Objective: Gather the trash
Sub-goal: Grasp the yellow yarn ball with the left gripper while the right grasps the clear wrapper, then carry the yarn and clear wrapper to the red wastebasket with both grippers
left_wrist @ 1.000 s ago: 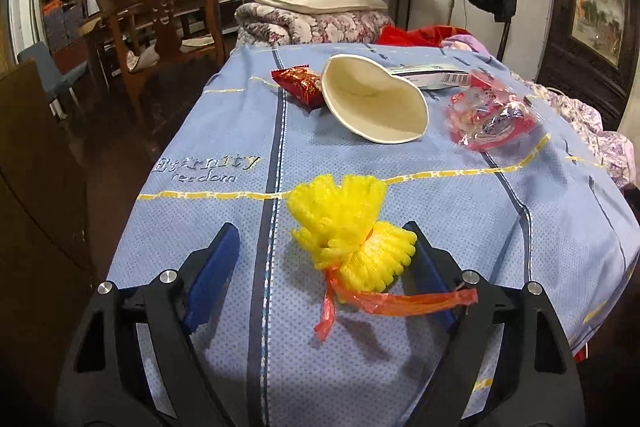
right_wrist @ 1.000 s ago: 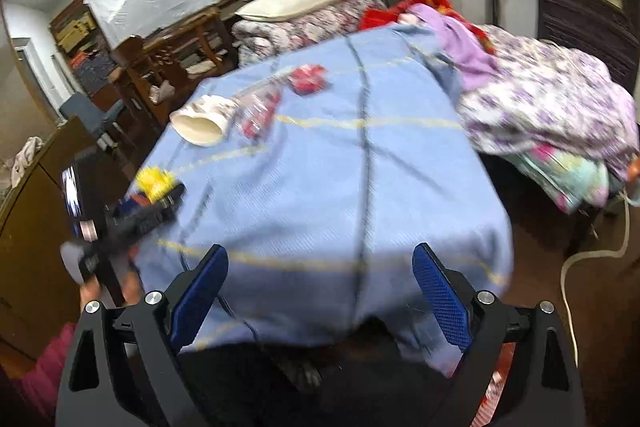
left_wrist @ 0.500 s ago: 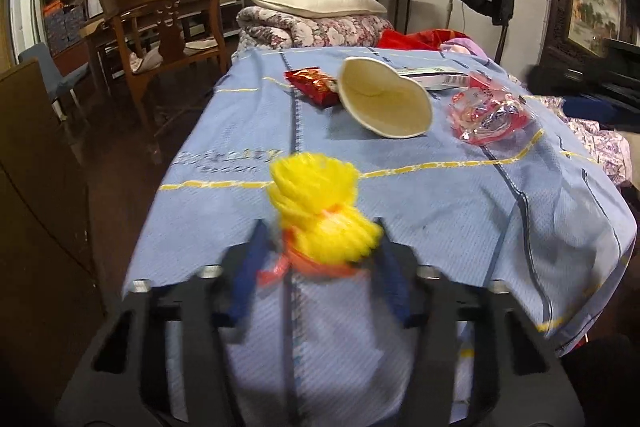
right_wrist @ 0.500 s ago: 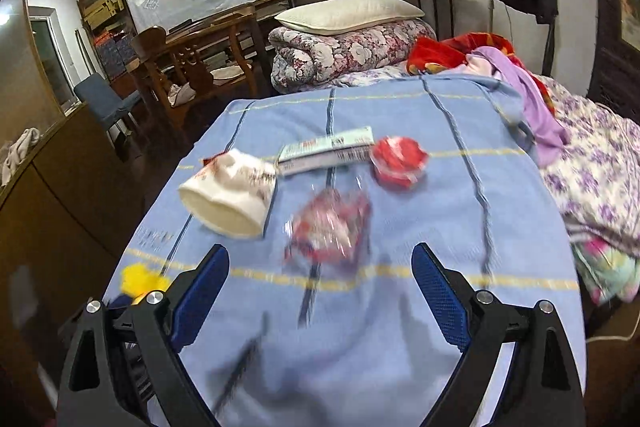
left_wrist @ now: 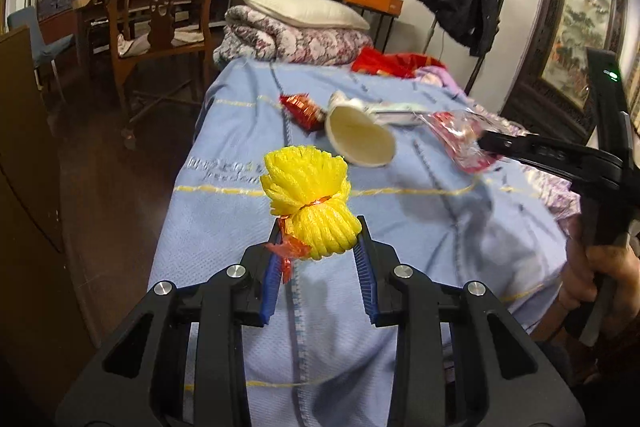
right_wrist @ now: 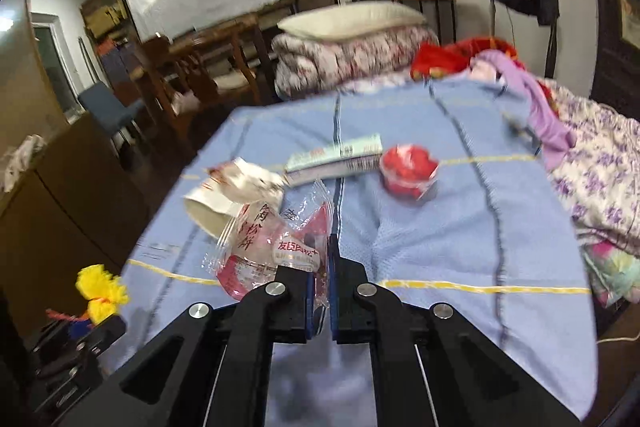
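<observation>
Now a yellow foam net (left_wrist: 310,201), bunched and tied at the waist with an orange-red strip (left_wrist: 286,251), is pinched by the left tongs (left_wrist: 320,247); its lower half is squeezed between the two blue pads (left_wrist: 365,267) and its upper half fans out past the tips, lifted above the blue bedspread (left_wrist: 420,227). The same bundle is seen from the right wrist camera low on the left, in the tips of the other tool (right_wrist: 102,291).

The right tongs (right_wrist: 324,259) are pressed nearly together on a clear snack bag (right_wrist: 272,247) with red print. The bag's edge is caught between the pads, and the rest of it hangs out to the left of the tips and forward of them. In the left wrist view that bag (left_wrist: 460,135) is seen held at the tip of the right tool, raised over the bedspread, with the right hand (left_wrist: 600,279) wrapped round the handle.

Ahead of both tongs, more litter is left on the bedspread. A paper cup (left_wrist: 358,137) is lying on its side just beyond the snack bag, its mouth turned toward the left tongs. A red wrapper (left_wrist: 302,107) is touching the cup on its far left side. A long flat packet (right_wrist: 336,159) lies behind the cup, and a crumpled red plastic tub (right_wrist: 408,171) sits just to the right of that packet, well ahead of the right tongs.
</observation>
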The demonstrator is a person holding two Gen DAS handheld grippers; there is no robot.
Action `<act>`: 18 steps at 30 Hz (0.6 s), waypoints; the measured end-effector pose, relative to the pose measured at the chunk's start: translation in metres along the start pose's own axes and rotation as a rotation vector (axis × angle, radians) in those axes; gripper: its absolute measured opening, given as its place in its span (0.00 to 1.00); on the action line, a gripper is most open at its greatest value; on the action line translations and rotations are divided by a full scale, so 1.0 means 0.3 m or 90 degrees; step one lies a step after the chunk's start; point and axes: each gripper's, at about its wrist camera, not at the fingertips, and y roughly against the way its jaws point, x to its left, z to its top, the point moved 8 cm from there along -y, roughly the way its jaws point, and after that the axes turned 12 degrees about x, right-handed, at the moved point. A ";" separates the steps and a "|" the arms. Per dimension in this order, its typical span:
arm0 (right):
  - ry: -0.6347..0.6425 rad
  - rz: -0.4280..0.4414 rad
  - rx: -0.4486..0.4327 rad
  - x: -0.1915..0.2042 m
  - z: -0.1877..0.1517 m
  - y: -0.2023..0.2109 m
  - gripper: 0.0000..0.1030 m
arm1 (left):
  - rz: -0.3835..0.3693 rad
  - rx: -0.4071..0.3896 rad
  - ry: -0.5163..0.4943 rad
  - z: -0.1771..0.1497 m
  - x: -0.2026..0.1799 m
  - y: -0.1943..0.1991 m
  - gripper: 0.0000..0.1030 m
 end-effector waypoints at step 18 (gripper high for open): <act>-0.057 -0.005 -0.098 -0.162 -0.174 0.518 0.06 | -0.076 -0.048 -0.097 -0.024 -0.343 0.251 0.33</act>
